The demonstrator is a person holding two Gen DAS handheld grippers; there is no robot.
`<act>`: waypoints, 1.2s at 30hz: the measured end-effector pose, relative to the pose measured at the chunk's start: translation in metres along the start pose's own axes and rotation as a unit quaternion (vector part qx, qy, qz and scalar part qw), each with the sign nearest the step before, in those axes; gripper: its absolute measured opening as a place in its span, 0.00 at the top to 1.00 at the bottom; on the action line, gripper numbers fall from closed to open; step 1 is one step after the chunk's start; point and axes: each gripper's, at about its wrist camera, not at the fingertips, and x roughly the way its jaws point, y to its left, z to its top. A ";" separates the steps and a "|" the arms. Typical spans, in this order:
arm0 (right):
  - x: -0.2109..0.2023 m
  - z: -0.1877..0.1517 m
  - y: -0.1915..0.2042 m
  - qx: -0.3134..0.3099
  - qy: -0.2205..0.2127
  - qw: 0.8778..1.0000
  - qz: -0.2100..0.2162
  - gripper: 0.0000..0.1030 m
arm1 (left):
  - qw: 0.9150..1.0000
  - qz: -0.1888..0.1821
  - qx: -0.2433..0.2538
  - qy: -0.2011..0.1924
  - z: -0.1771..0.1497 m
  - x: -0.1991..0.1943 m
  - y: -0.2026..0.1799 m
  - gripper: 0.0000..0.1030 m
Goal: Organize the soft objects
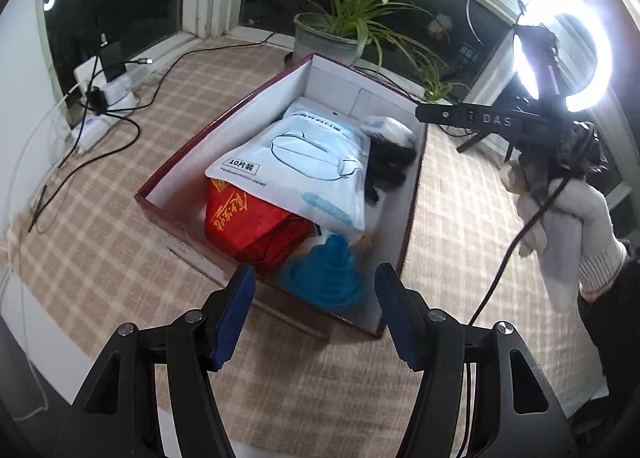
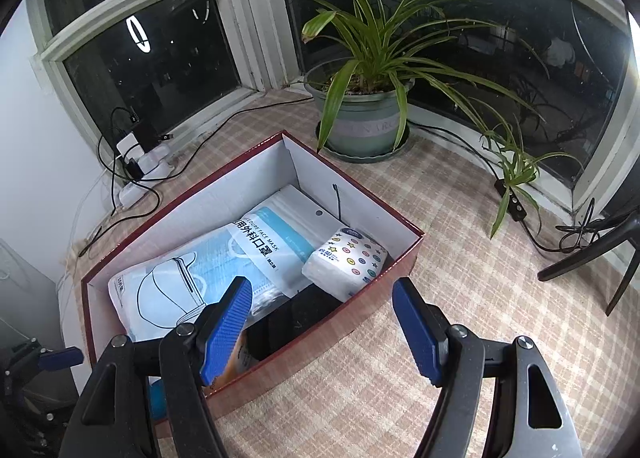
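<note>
A dark red cardboard box [image 1: 172,174] with white inner walls sits on the checked tablecloth; it also shows in the right wrist view [image 2: 408,258]. Inside lie a white-and-blue face mask pack [image 1: 296,162] [image 2: 176,278], a red cloth bag [image 1: 248,226], a blue yarn bundle [image 1: 324,274], a black soft item [image 1: 388,166] [image 2: 300,318] and a small tissue pack [image 1: 388,128] [image 2: 348,262]. My left gripper [image 1: 316,314] is open and empty, above the box's near edge. My right gripper [image 2: 324,330] is open and empty, over the box's near right wall.
A potted spider plant [image 2: 362,118] stands behind the box by the window. A power strip with chargers and cables [image 1: 100,98] lies at the left. A bright ring light on a stand [image 1: 560,50] is at the right. A gloved hand [image 1: 560,226] holds the other gripper.
</note>
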 end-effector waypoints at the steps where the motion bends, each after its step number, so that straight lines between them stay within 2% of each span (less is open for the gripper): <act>1: -0.001 -0.001 0.000 -0.001 -0.002 1.000 -0.001 0.33 | 1.000 -0.001 0.000 -0.002 -0.002 -0.004 -0.001 0.40; 8: -0.011 -0.007 0.001 -0.002 -0.007 1.000 0.001 0.33 | 1.000 -0.001 -0.008 -0.026 -0.006 -0.022 -0.005 0.40; 17: -0.036 -0.024 0.008 -0.001 -0.021 1.000 0.011 0.33 | 0.998 0.019 -0.003 -0.064 -0.014 -0.052 -0.013 0.40; 20: -0.047 -0.033 0.011 0.000 -0.025 1.000 0.017 0.33 | 0.997 0.030 -0.002 -0.075 -0.017 -0.060 -0.016 0.34; 23: -0.060 -0.043 0.015 -0.002 -0.032 0.999 0.020 0.32 | 0.995 0.038 -0.002 -0.088 -0.021 -0.068 -0.019 0.34; 26: -0.074 -0.052 0.018 -0.003 -0.040 0.999 0.018 0.29 | 0.994 0.043 0.001 -0.100 -0.025 -0.076 -0.023 0.34; 29: -0.091 -0.063 0.020 0.000 -0.051 0.999 0.018 0.24 | 0.992 0.051 0.007 -0.113 -0.027 -0.084 -0.030 0.28; 36: -0.129 -0.093 0.023 0.002 -0.074 0.997 0.001 0.20 | 0.989 0.055 0.012 -0.137 -0.034 -0.098 -0.044 0.25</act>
